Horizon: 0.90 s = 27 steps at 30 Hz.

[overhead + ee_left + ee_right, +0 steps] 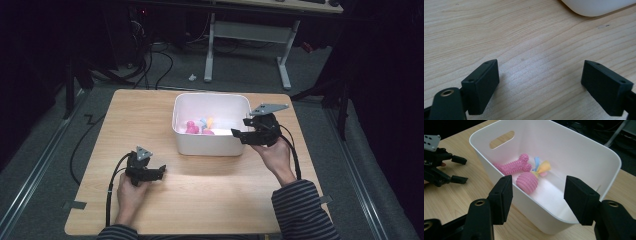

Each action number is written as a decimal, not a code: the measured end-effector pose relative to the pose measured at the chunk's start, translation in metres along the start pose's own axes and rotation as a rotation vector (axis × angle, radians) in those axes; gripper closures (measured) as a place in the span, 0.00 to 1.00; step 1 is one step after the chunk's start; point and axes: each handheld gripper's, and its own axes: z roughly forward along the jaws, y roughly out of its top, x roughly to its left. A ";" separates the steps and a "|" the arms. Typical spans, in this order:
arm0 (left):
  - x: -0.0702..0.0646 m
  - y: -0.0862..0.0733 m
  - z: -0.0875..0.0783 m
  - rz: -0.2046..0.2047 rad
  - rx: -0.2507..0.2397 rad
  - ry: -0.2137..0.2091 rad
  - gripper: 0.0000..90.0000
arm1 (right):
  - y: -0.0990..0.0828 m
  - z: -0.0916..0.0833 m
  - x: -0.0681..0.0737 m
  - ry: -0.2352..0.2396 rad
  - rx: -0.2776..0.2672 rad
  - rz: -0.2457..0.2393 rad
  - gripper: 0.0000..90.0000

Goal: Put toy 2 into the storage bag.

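A white plastic bin point(210, 143) point(484, 157) stands at the middle back of the wooden table point(150, 115). Inside lie a pink spiked bone toy point(514, 166) point(191, 128), a pink ridged ball point(527, 182) point(208, 132) and a blue-and-yellow fabric piece point(541, 167) point(206, 121). My right gripper point(240, 127) point(537, 198) hovers open over the bin's right rim, nothing between its jaws. My left gripper point(161, 171) point(540, 82) rests low over bare table at the front left, open and empty. The left gripper point(459, 168) also appears far off in the right gripper view.
The bin's rounded corner point(596, 7) lies just ahead of the left gripper. Beyond the table stand a white desk frame point(247, 35) and cables on a grey floor point(160, 65). Bare wood spreads across the table's left and front.
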 end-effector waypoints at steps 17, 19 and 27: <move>0.000 0.000 0.000 0.000 0.000 0.001 0.17 | -0.107 -0.008 -0.010 -0.138 0.004 0.056 0.44; 0.000 0.000 0.000 -0.002 0.001 0.001 0.17 | -0.136 0.009 -0.012 -0.183 0.056 0.049 0.45; 0.000 0.000 0.000 -0.003 0.002 0.005 0.16 | -0.197 0.035 -0.035 -0.220 0.084 0.235 0.41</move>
